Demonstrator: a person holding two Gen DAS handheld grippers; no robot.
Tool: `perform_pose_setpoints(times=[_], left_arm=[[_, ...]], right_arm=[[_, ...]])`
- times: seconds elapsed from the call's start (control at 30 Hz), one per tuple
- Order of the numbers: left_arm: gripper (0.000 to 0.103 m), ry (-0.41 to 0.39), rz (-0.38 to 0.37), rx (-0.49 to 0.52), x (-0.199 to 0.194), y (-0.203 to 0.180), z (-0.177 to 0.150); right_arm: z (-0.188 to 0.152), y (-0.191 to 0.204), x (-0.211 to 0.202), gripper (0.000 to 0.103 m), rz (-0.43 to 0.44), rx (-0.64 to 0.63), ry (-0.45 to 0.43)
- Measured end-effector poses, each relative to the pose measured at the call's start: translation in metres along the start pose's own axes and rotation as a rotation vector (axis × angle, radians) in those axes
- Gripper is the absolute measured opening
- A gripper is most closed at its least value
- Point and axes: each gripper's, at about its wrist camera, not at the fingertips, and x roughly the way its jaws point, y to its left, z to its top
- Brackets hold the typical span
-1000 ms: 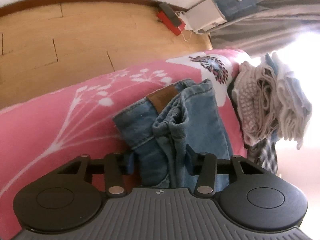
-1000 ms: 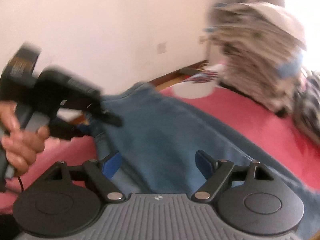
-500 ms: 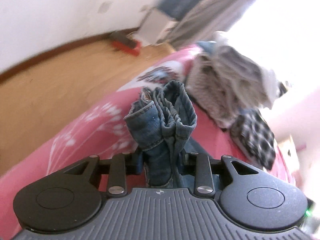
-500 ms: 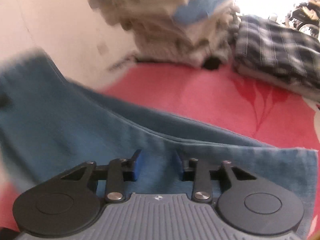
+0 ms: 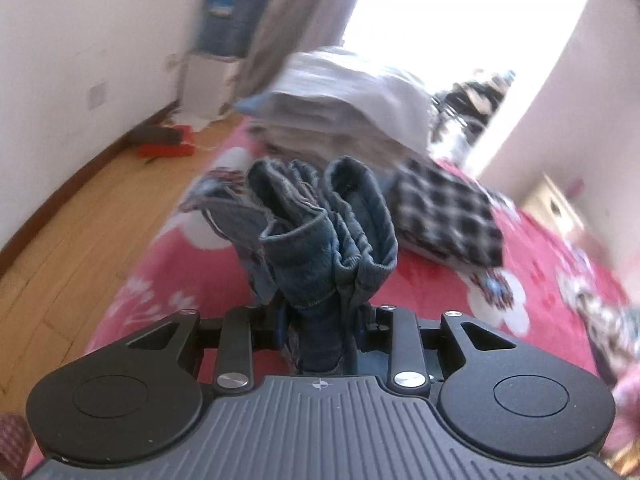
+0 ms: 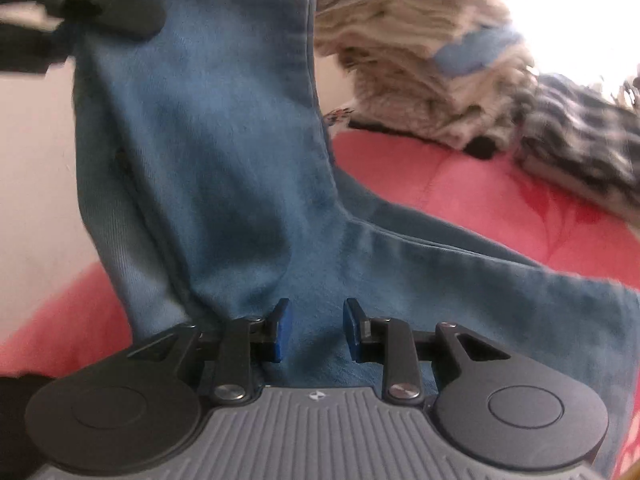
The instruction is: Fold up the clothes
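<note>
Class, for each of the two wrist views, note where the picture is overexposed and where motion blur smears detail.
Left wrist view: the window is blown out white; the checked cloth is smeared. Right wrist view: glare whitens the top right corner; the stack of folded clothes and the jeans are blurred.

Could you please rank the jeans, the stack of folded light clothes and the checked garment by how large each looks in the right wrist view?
1. jeans, nearest, filling most of the frame
2. stack of folded light clothes
3. checked garment, partly cut off at the edge, so unsure
</note>
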Motion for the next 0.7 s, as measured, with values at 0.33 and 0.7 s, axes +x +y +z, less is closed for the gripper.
perform_pose_setpoints(times=[0.33,0.7], left_arm=[[0.029,0.001,-0.091,0.318,0.038,-0.101,-0.025],[0.029,0.134,-0.101,0.541,0.087,-0.155,-0.098]], right_arm=[[-0.069,-0.151,-0.127,0.032,0.031,0.810,-0.232],[-0.172,-0.211,-0.134,0.072,0.478,1.601,-0.309]])
